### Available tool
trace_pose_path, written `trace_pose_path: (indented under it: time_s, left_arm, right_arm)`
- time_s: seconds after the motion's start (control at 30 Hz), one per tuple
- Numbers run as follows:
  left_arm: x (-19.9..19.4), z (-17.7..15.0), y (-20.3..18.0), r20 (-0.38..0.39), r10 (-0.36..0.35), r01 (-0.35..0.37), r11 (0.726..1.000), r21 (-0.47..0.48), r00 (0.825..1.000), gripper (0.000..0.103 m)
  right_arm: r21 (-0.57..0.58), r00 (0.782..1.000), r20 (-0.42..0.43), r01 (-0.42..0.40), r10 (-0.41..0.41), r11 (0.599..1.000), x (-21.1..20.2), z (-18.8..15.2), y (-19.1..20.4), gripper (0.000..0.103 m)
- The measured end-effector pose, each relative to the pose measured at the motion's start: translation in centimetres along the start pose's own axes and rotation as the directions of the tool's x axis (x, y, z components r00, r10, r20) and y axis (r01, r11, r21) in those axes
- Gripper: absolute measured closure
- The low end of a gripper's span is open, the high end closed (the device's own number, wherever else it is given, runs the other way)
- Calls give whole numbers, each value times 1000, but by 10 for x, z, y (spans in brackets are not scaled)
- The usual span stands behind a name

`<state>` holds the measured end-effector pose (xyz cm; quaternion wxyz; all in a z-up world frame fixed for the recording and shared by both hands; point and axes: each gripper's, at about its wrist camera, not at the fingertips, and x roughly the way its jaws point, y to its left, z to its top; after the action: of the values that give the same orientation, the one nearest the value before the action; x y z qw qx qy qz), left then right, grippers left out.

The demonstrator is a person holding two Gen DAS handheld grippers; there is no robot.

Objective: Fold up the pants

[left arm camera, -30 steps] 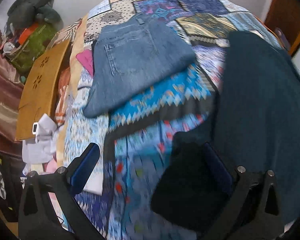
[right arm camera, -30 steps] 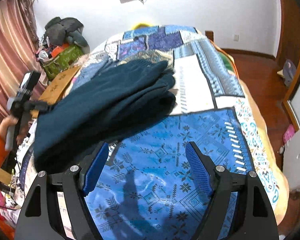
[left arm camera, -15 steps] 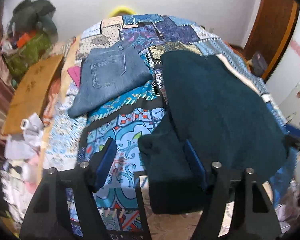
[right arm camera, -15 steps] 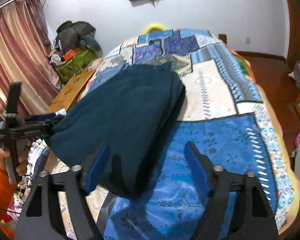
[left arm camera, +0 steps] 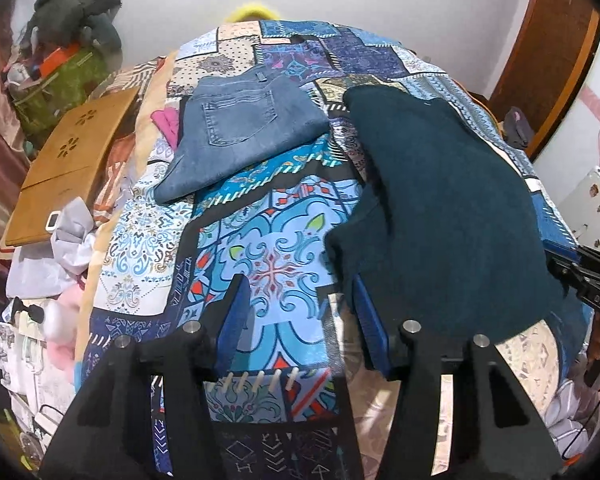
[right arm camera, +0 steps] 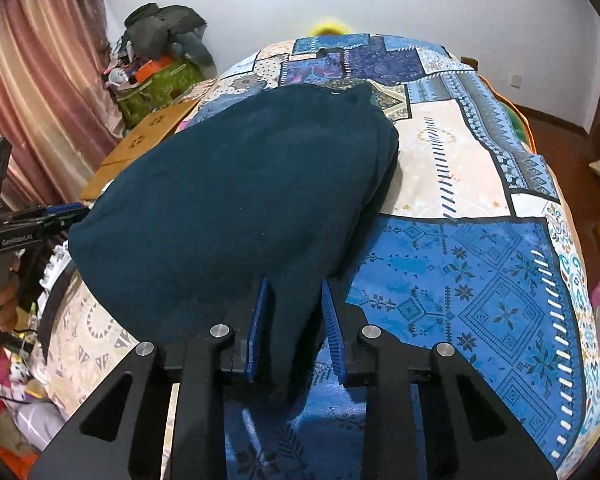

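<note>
Dark teal pants are spread on the patchwork bedspread, ahead of both tools. Their near corner is pinched by the right gripper, fingers nearly closed. The left gripper is held wide open, nothing gripped, pants edge beside its right finger. Folded jeans are seen further ahead-left.

Open quilt btwn jeans & dark pants; board at left edge.

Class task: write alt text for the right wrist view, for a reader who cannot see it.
The right tool has its two blue fingers closed around a fold of dark teal fleece pants, which lie on a blue patchwork bedspread. At the left edge, a hand holds the left tool beside the pants.
</note>
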<state>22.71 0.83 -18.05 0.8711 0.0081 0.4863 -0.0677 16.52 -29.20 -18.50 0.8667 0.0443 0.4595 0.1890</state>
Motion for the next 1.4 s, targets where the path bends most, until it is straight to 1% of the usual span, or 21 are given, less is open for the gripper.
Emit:
trace_pose_path:
  time_s: [0.03, 0.07, 0.1, 0.17, 0.2, 0.27, 0.37, 0.4, 0.47, 0.5, 0.53, 0.6, 0.67, 0.73, 0.77, 0.83, 0.9, 1.03, 1.13, 1.27, 1.4]
  left_arm:
    - [2, 1, 1, -3, 28, -28, 1000, 4, 1000, 50]
    - [5, 1, 2, -13, 75, -75, 997, 13, 997, 51]
    - [8, 1, 4, -25, 96, -95, 995, 17, 995, 52]
    - [9, 1, 12, -42, 55, -56, 998, -8, 998, 52]
    - [8, 2, 16, -42, 47, -47, 999, -16, 998, 52]
    - [1, 6, 18, -17, 48, -48, 999, -22, 999, 52]
    - [-9, 20, 16, 25, 42, -42, 999, -23, 999, 52]
    - [-12, 28, 16, 41, 35, -34, 999, -21, 999, 50]
    - [-16, 41, 11, 70, 32, -31, 999, -13, 997, 44]
    - [-18, 47, 9, 89, 27, -26, 1000, -10, 996, 39]
    - [-19, 55, 6, 108, 16, -16, 1000, -5, 994, 34]
    - [-19, 72, 0, 140, 4, -6, 1000, 14, 990, 29]
    - [-15, 90, -9, 164, 6, -14, 999, 45, 986, 28]
    - [-10, 105, -16, 174, -2, -11, 997, 71, 985, 21]
    - [-6, 114, -20, 178, -14, -1, 996, 84, 984, 20]
    - [3, 130, -26, 181, -42, 24, 995, 100, 983, 13]
    - [14, 146, -34, 183, -61, 39, 992, 119, 981, 11]
    - [45, 174, -50, 161, -59, 31, 985, 171, 985, 9]
    - [77, 192, -61, 117, -37, 12, 978, 206, 992, 9]
    - [114, 207, -67, 31, -86, 77, 975, 209, 996, 9]
    - [148, 213, -71, -69, -140, 151, 972, 183, 988, 9]
  right_arm:
    - [15, 1000, 0, -7, 7, 1000, 1, -1, -4, 79]
    - [25, 1000, -5, -9, 9, 1000, 1, -2, -7, 79]
    - [31, 1000, -6, -5, 5, 999, 1, -3, -9, 79]
    - [47, 1000, -6, 5, -5, 999, -2, -2, -12, 79]
    - [58, 1000, -8, -3, 4, 998, -5, -1, -14, 78]
    - [76, 1000, -14, -11, 13, 997, -10, 3, -17, 78]
    - [84, 1000, -10, 4, -3, 996, -17, 11, -20, 78]
    - [86, 1000, 1, 3, -4, 996, -20, 15, -21, 78]
    - [94, 1000, 26, -7, 5, 996, -26, 24, -23, 77]
    - [95, 999, 37, -8, 5, 995, -27, 28, -25, 76]
    - [92, 999, 53, -10, 5, 996, -29, 34, -26, 73]
    - [81, 997, 78, -5, -1, 997, -31, 44, -29, 68]
    - [73, 995, 103, -1, -6, 997, -31, 54, -33, 62]
    - [71, 993, 116, 1, -9, 997, -28, 62, -37, 60]
    - [71, 992, 122, 3, -12, 997, -25, 68, -40, 60]
    - [67, 992, 123, 9, -18, 998, -19, 76, -44, 60]
    - [59, 992, 121, 16, -23, 998, -9, 87, -50, 60]
    - [60, 995, 98, 23, -29, 998, 18, 108, -60, 60]
    - [62, 999, 50, -14, 11, 998, 42, 125, -70, 60]
    - [55, 1000, 7, -29, 29, 998, 69, 140, -76, 60]
    - [40, 998, -25, -50, 51, 998, 96, 156, -79, 60]
